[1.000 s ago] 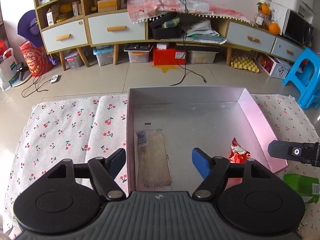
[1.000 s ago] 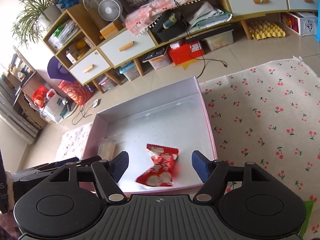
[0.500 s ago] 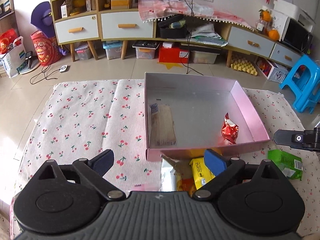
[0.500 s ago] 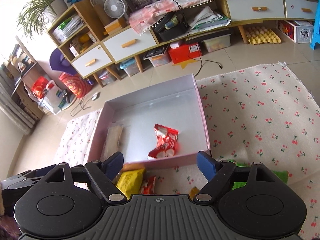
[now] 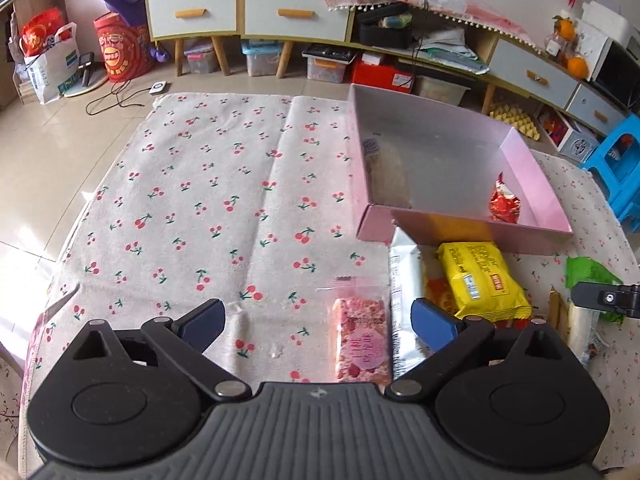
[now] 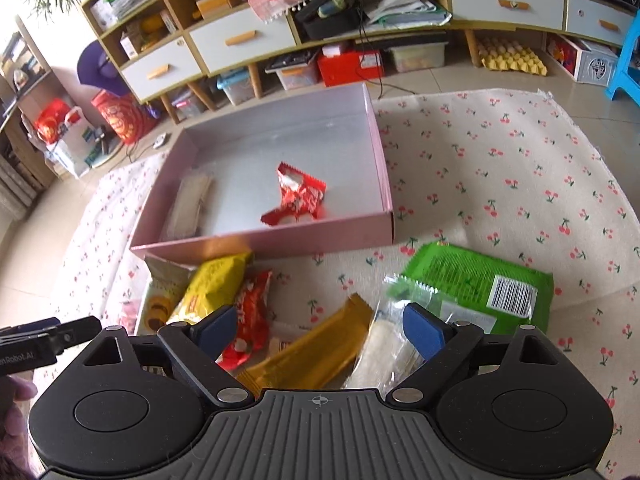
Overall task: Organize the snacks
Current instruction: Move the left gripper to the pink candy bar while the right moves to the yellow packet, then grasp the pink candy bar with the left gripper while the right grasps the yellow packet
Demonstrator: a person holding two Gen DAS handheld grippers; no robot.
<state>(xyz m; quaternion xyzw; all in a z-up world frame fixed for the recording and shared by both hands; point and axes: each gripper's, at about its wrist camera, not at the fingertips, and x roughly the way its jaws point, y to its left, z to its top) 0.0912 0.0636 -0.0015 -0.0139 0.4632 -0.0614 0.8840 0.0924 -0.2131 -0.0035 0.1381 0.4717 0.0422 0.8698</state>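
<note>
The pink box (image 5: 460, 232) holds a red packet (image 5: 505, 204) and a beige wafer pack (image 5: 386, 176). In front of it lie loose snacks. My left gripper (image 5: 316, 316) hovers open above a pink bar (image 5: 362, 340) and a silver packet (image 5: 406, 292), beside a yellow packet (image 5: 480, 280). My right gripper (image 6: 320, 326) hangs over a gold bar (image 6: 316, 352) and a clear white packet (image 6: 384, 352). Its jaws are opening and the pads touch nothing. A green packet (image 6: 480, 280) and a red packet (image 6: 250, 316) lie close by.
A cherry-print cloth (image 5: 208, 200) covers the floor under everything. Behind it stand low cabinets (image 5: 296, 12), storage bins, a blue stool (image 5: 616, 168) and cables on the tiles. The other gripper's finger (image 6: 52, 336) shows at the left edge of the right wrist view.
Both grippers have pulled back from over the box to the snack pile in front of it. Their jaws have spread wider. The red packet now lies loose in the box.
</note>
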